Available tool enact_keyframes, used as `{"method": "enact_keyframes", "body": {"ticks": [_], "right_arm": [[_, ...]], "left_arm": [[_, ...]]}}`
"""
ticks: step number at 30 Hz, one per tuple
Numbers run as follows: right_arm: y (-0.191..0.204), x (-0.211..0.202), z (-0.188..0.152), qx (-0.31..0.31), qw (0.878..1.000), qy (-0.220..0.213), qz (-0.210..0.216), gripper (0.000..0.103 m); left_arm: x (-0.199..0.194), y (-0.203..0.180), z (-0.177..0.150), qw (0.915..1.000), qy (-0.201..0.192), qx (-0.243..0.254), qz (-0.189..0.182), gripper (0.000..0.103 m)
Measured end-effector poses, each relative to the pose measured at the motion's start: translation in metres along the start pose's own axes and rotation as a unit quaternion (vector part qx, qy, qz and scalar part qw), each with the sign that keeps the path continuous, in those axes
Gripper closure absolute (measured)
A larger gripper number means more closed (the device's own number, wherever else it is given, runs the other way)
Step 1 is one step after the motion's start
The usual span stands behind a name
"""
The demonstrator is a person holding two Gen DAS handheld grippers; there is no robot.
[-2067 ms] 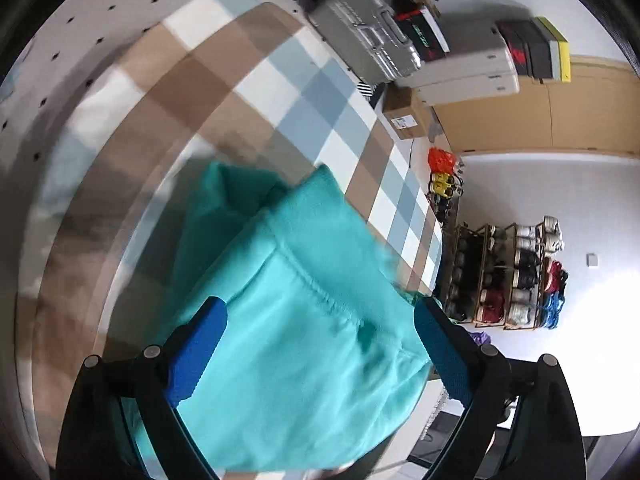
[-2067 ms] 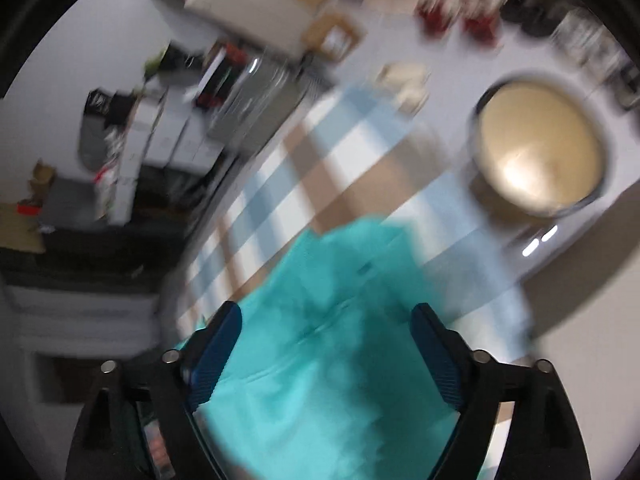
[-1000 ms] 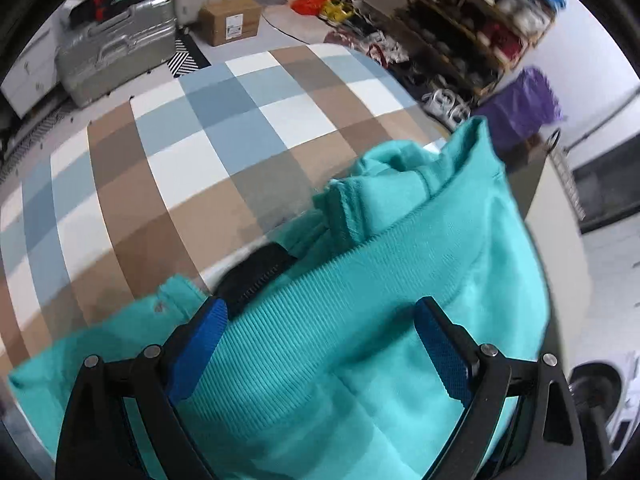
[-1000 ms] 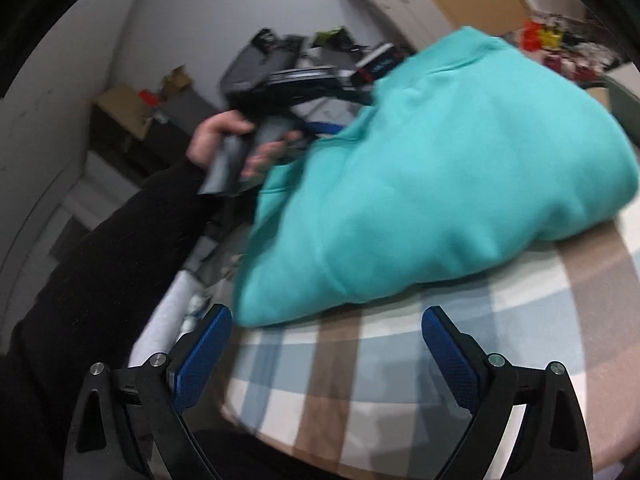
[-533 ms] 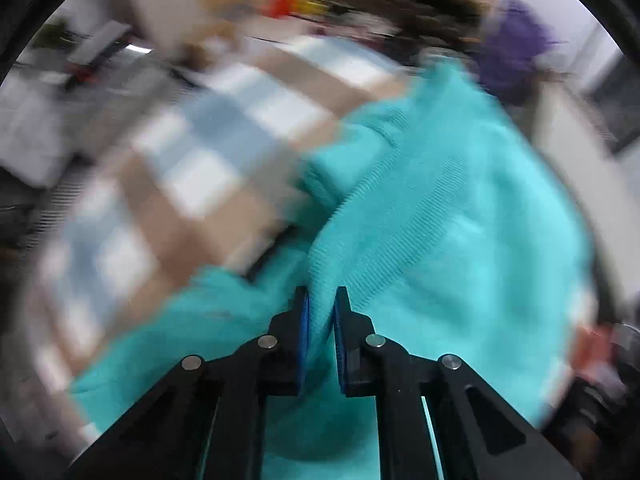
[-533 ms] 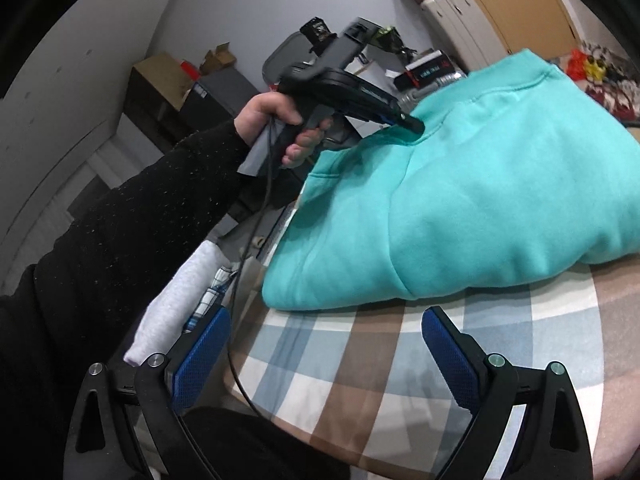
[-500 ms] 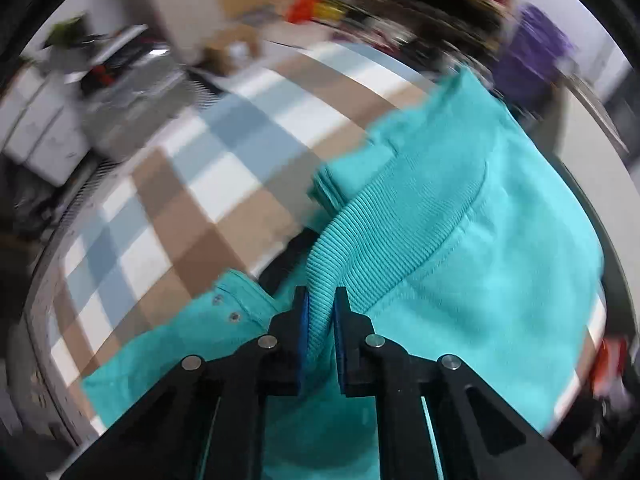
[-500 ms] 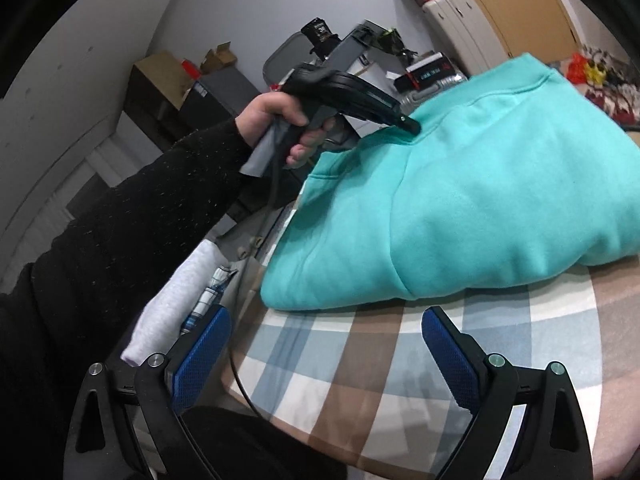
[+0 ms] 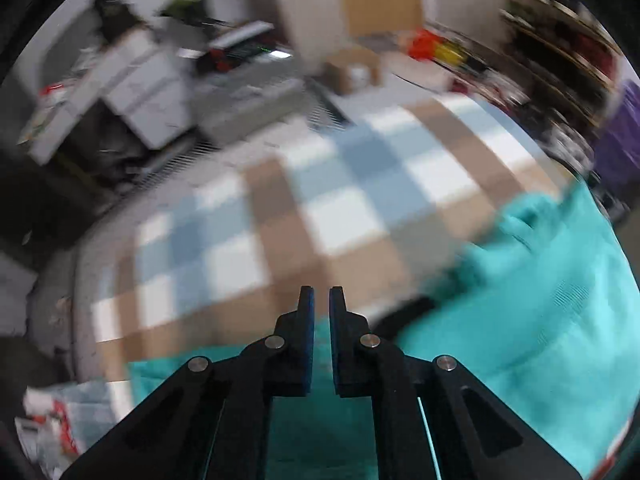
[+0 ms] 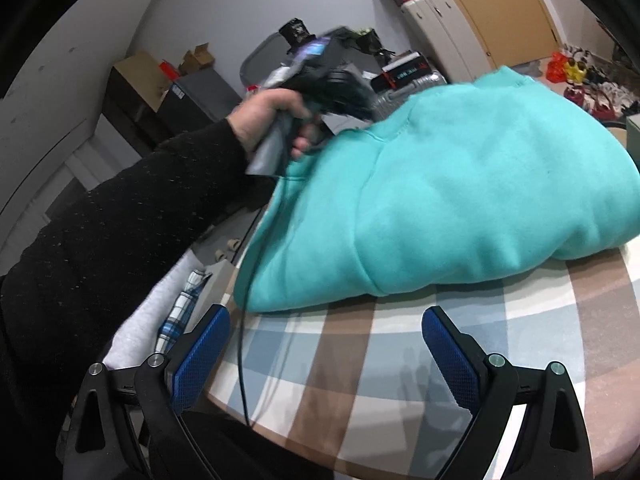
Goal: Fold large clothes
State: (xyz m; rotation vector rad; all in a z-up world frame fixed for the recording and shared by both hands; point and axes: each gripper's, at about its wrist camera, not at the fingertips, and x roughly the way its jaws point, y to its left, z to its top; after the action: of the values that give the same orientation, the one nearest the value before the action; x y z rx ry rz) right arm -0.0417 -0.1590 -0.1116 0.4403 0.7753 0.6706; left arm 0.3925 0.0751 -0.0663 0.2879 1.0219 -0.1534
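Presently, the left gripper [image 9: 321, 294] is seen with its two blue-padded jaws drawn almost together, only a thin slit being left between them. Teal cloth is visible through that slit lower down, near the base of the fingers, but whether any fabric is pinched between the pads cannot be told, since the left wrist view is blurred. The teal fleece sweatshirt [image 9: 532, 320] is spread to the right of and below this gripper, bunched up into a thick fold. Ahead of the fingertips, the brown, blue and white checked tablecloth [image 9: 304, 216] is laid bare. Beyond it, blurred boxes and a pale cabinet are made out only faintly.

In the right wrist view, the right gripper [image 10: 326, 340] is held wide, its blue pads well apart, and nothing is held between them. It is poised over the checked cloth, near the table's edge. The sweatshirt [image 10: 460, 200] is heaped just ahead of this gripper as a rounded mound resting on the cloth, apart from both pads. At the mound's far left edge, the black handheld left gripper body [image 10: 324, 80] is gripped by a person's hand [image 10: 268, 120], a black sleeve [image 10: 120, 248] running back from it. A thin black cable [image 10: 242, 344] is hung down from that device across the table edge, beside the right gripper's left finger. A grey and plaid folded garment [image 10: 168, 312] is lying lower left.
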Motion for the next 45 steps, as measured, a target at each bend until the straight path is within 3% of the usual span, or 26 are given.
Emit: {"method": "enact_keyframes", "body": {"ticks": [1,3,4,5,7,9,13,16,18,19,22,24,26,30,34,38,45], "right_arm": [[-0.001,0.001,0.002,0.005,1.0,0.003,-0.001,0.005],[-0.003,0.001,0.002,0.015,1.0,0.007,0.007,0.005],[-0.002,0.0,0.002,0.016,1.0,0.006,0.013,0.005],[-0.001,0.0,0.002,0.013,1.0,0.005,0.016,0.005],[0.007,0.0,0.001,-0.003,1.0,0.005,0.019,0.005],[0.014,0.002,-0.001,-0.019,1.0,0.008,0.016,0.005],[0.022,0.008,-0.005,-0.04,0.999,0.02,0.012,0.005],[0.023,0.011,-0.008,-0.049,0.999,0.023,0.007,0.005],[0.021,0.013,-0.008,-0.047,0.999,0.027,0.003,0.005],[0.019,0.014,-0.008,-0.043,0.999,0.029,0.001,0.005],[0.013,0.018,-0.006,-0.032,0.999,0.035,-0.006,0.005],[0.011,0.019,-0.005,-0.027,0.999,0.035,-0.008,0.005],[0.01,0.02,-0.005,-0.025,0.999,0.037,-0.008,0.005],[0.014,0.023,-0.007,-0.038,0.998,0.045,-0.018,0.005],[0.016,0.025,-0.009,-0.048,0.997,0.052,-0.023,0.005],[0.015,0.023,-0.008,-0.047,0.997,0.052,-0.025,0.005],[0.014,0.021,-0.008,-0.043,0.998,0.049,-0.022,0.005]], "left_arm": [[-0.005,0.012,-0.001,0.9998,-0.002,-0.016,-0.011,0.1],[-0.009,0.037,-0.009,0.9954,0.023,-0.041,-0.084,0.094],[-0.008,0.046,-0.015,0.9929,0.044,-0.044,-0.101,0.082],[-0.005,0.051,-0.022,0.9921,0.066,-0.038,-0.1,0.054],[0.0,0.056,-0.035,0.9933,0.084,-0.02,-0.077,0.032],[0.003,0.063,-0.048,0.9948,0.077,-0.012,-0.065,0.032],[0.012,0.066,-0.056,0.9936,0.069,-0.01,-0.089,0.032],[0.012,0.061,-0.056,0.9909,0.062,0.006,-0.12,0.033],[0.007,0.058,-0.055,0.9783,0.069,0.009,-0.195,0.035],[0.005,0.057,-0.055,0.9769,0.067,0.015,-0.202,0.035],[0.003,0.051,-0.057,0.9772,0.067,0.047,-0.196,0.039],[0.005,0.051,-0.061,0.9778,0.071,0.052,-0.19,0.047],[0.006,0.051,-0.065,0.9816,0.07,0.06,-0.168,0.064],[0.001,0.052,-0.076,0.9838,0.068,0.052,-0.158,0.073],[-0.008,0.049,-0.084,0.9874,0.067,0.05,-0.134,0.092],[-0.015,0.044,-0.085,0.9898,0.069,0.045,-0.116,0.098],[-0.023,0.05,-0.08,0.994,0.054,0.031,-0.09,0.1]]}}
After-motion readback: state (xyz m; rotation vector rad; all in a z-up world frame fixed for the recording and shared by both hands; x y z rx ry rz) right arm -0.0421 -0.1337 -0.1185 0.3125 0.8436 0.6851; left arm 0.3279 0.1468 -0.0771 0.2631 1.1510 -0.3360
